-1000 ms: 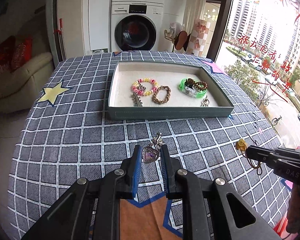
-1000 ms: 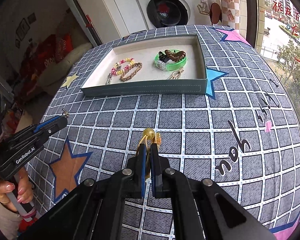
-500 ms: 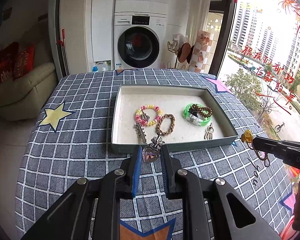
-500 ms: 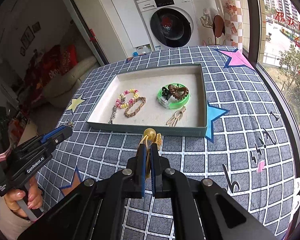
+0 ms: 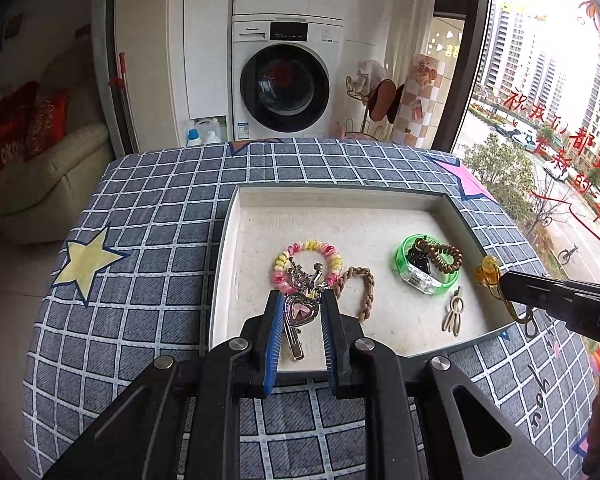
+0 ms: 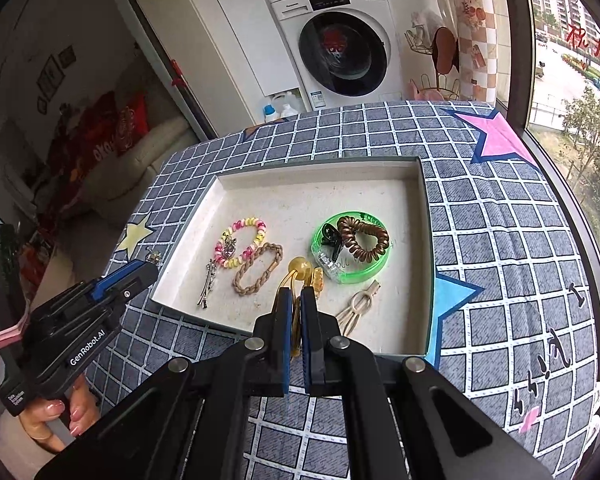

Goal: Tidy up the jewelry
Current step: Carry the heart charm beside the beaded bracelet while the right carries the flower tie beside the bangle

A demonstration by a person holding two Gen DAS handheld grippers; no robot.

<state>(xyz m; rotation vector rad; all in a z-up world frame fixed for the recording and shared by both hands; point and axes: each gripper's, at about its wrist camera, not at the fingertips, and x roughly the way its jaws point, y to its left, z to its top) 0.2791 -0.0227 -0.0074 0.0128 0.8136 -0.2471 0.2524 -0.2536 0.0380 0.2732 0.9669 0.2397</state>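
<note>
A shallow grey tray (image 5: 223, 240) (image 6: 428, 248) with a white floor sits on the checked tablecloth. In it lie a pink-yellow spiral bracelet (image 5: 309, 249) (image 6: 244, 240), a brown braided bracelet (image 5: 366, 292) (image 6: 256, 274), a green bangle (image 5: 426, 280) (image 6: 352, 276) with a brown spiral tie (image 6: 362, 234), a beige clip (image 5: 454, 314) (image 6: 356, 306) and a silver hair clip (image 6: 207, 284). My left gripper (image 5: 300, 308) is shut on a pink heart pendant (image 5: 301, 312) above the tray's near left part. My right gripper (image 6: 296, 304) (image 5: 500, 280) is shut on a yellow hair tie (image 6: 302, 270) (image 5: 486, 272) over the tray's near edge.
The table is covered by a blue-grey checked cloth (image 5: 148, 264) with star prints. A washing machine (image 5: 286, 80) stands behind the table, a sofa (image 5: 40, 176) at the left and a window (image 5: 560, 120) at the right. A hand (image 6: 56, 416) holds the left gripper.
Both grippers have moved forward from over the bare cloth to over the tray's near edge, each still holding its item.
</note>
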